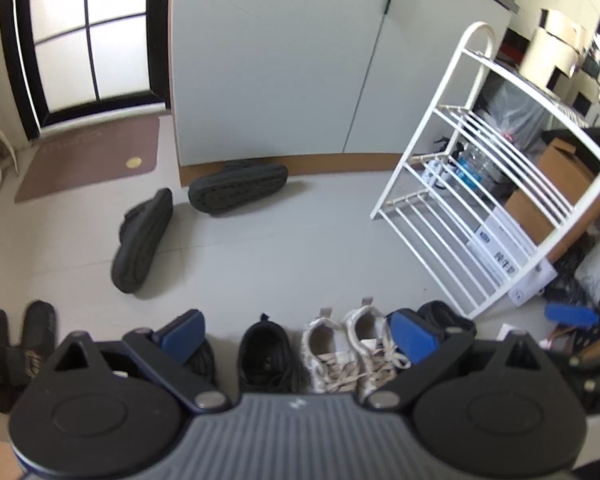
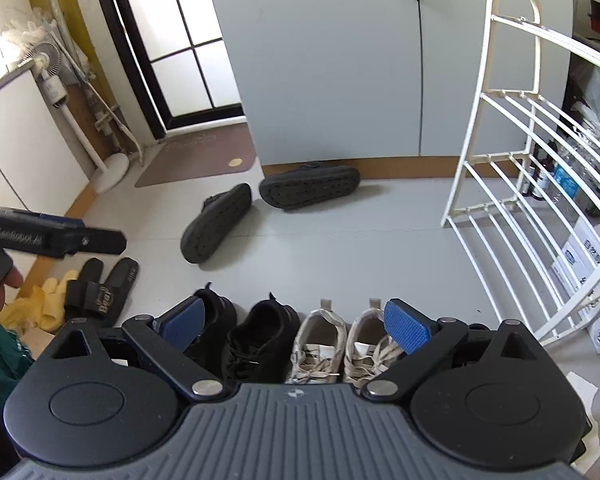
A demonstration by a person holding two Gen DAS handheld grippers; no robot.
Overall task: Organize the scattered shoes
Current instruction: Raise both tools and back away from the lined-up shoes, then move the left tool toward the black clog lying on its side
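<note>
Two dark grey shoes lie tipped on their sides with soles showing: one [image 1: 142, 240] [image 2: 216, 222] mid-floor, the other [image 1: 238, 186] [image 2: 309, 186] against the cabinet base. Close below me stands a row of black sneakers [image 1: 266, 354] [image 2: 256, 338] and beige sneakers [image 1: 350, 348] [image 2: 340, 340]. My left gripper [image 1: 296, 334] hangs open above that row, holding nothing. My right gripper [image 2: 294, 326] is open and empty too, over the same row. The left gripper's body [image 2: 52, 236] shows at the left of the right wrist view.
A white wire shoe rack [image 1: 488, 184] [image 2: 532, 168] stands at the right, with boxes and bottles behind it. Black slides [image 1: 16, 352] [image 2: 100, 290] and yellow slippers [image 2: 46, 308] lie at the left. A brown doormat [image 1: 88, 156] lies before the door; a fan stand [image 2: 112, 168] is nearby.
</note>
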